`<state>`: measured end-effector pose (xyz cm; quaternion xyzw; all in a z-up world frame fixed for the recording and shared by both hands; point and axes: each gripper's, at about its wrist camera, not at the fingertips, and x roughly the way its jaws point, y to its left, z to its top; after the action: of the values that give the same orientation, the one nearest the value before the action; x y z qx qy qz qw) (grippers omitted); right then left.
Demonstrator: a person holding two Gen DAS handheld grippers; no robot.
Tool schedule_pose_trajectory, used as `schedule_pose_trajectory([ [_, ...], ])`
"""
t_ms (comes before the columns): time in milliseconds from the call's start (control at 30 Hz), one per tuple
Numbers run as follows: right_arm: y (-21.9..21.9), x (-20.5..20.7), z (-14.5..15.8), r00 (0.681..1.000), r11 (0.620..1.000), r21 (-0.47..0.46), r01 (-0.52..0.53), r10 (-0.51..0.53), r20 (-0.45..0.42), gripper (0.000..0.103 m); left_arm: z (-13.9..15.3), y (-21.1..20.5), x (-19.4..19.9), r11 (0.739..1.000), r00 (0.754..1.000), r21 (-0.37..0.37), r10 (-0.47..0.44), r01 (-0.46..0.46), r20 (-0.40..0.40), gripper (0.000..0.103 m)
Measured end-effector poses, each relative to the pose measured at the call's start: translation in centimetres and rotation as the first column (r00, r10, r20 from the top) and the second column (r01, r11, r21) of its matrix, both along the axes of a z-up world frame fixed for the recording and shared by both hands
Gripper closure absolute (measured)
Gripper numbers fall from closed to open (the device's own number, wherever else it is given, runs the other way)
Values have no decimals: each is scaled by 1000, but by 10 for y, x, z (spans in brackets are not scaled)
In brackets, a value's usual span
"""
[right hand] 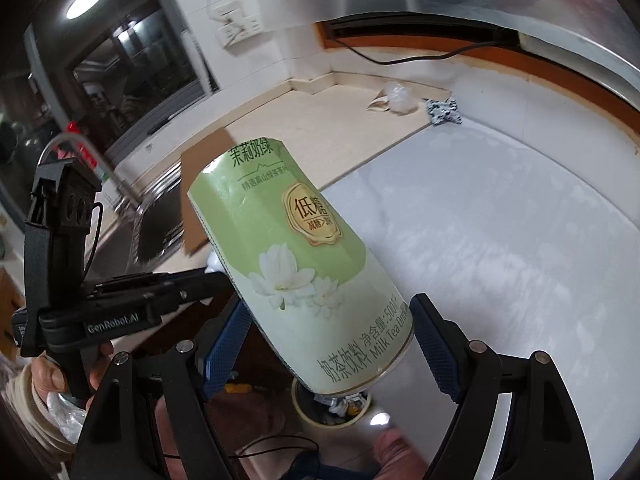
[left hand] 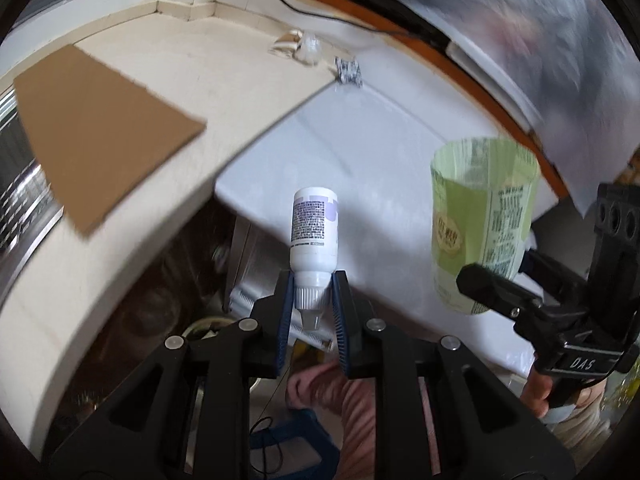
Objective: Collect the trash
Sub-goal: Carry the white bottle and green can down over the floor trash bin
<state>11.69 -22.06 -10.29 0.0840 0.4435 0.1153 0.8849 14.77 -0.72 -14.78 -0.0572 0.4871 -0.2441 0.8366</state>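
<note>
Past the counter edge point(left hand: 120, 280), left claw point(left hand: 312, 300) pinches bottle point(left hand: 314, 236); right claw point(right hand: 332, 344) loosely brackets can point(right hand: 296, 264).

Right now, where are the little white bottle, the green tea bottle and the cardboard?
White bottle point(left hand: 314, 236): left wrist view, on its label.
Tea bottle point(right hand: 304, 264): right wrist view, on its label.
Cardboard point(left hand: 100, 136): left wrist view, its middle.

Bright even daylight, round ceiling lamp point(right hand: 85, 1) glaring, motion blur on background, fisheye edges bent and dark
</note>
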Motion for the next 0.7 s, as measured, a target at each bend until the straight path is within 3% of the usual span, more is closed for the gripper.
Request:
schedule_pose_trajectory([
  [400,61,-69,-69,997,988,-134,-78,77,-10,22,-98,24,-65,995,995,100,16,-7,-95,86],
  [700,102,-68,-154,982,955,-236,-177,155,-111,22,-184,39,-75,989,977,143,57,-28,-203,86],
])
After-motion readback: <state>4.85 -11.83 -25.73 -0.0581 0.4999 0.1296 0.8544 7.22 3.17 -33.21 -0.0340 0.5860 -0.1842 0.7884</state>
